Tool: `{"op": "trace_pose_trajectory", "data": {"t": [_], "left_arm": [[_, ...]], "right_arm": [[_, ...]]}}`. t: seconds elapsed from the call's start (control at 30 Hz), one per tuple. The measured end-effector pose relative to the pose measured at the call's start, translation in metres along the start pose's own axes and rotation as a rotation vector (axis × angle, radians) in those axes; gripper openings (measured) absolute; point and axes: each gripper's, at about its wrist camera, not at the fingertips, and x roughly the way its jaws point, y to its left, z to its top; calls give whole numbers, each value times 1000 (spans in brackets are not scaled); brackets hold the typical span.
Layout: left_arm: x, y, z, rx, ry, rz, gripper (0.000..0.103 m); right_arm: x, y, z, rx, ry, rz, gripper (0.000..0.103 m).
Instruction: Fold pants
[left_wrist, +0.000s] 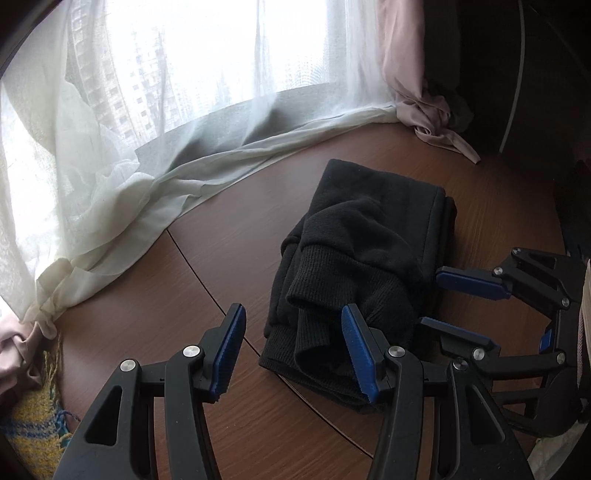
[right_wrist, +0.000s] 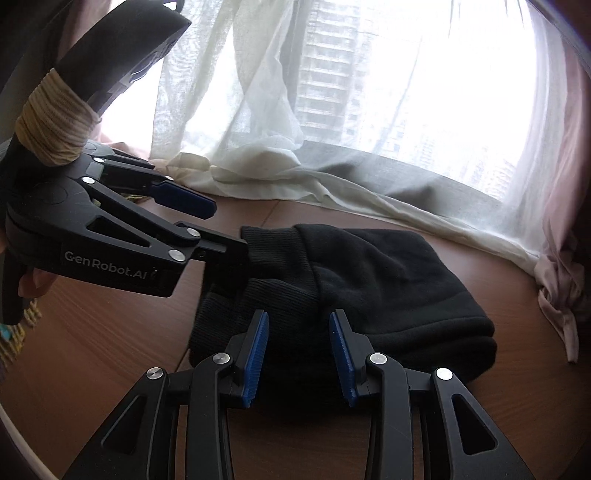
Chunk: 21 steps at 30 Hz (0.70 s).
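Already the black pants (left_wrist: 364, 258) lie folded into a compact bundle on the wooden counter (left_wrist: 229, 229) near the curtain (left_wrist: 110, 206), ribbed cuffs toward both tools, so little seems left but tidying. The left tool (left_wrist: 295, 354) stands spread, gripping nothing, one finger resting by a cuff. The right tool (right_wrist: 299, 354) is likewise spread and empty, just beside the bundle's near edge, probably to press or square it.

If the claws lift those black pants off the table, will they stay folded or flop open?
Probably flop. The black pants look like soft, thick fleece, bulging and creased rather than flat, so loose layers would likely sag. The ribbed cuffs already hang loose at one end. They shouldn't slide much on the wooden table, since the fabric looks fuzzy.
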Motion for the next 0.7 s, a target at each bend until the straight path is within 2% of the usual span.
{"op": "trace_pose_trajectory", "data": {"t": [0.07, 0.17, 0.2, 0.23, 0.27, 0.33, 0.47, 0.7], "left_arm": [[-1, 2, -1, 23, -1, 12, 54], [-5, 10, -3, 38, 1, 21, 54], [-6, 12, -3, 37, -1, 19, 54], [-6, 14, -3, 37, -1, 16, 54], [-7, 15, -3, 41, -1, 15, 54], [-9, 15, -3, 57, -7, 15, 54], [-10, 13, -4, 93, -12, -1, 54], [-7, 12, -4, 111, -16, -23, 54]], "right_arm": [[0, -5, 0, 33, 23, -11, 36], [-10, -3, 4, 44, -24, 15, 36], [-11, 1, 7, 33, -35, 19, 41], [-10, 6, 9, 32, -41, 26, 53], [-7, 10, 12, 31, -47, 38, 58], [-2, 21, 16, 8, -75, 23, 58], [10, 34, 14, -44, -53, -6, 58], [12, 27, 16, -26, -66, -56, 58]]}}
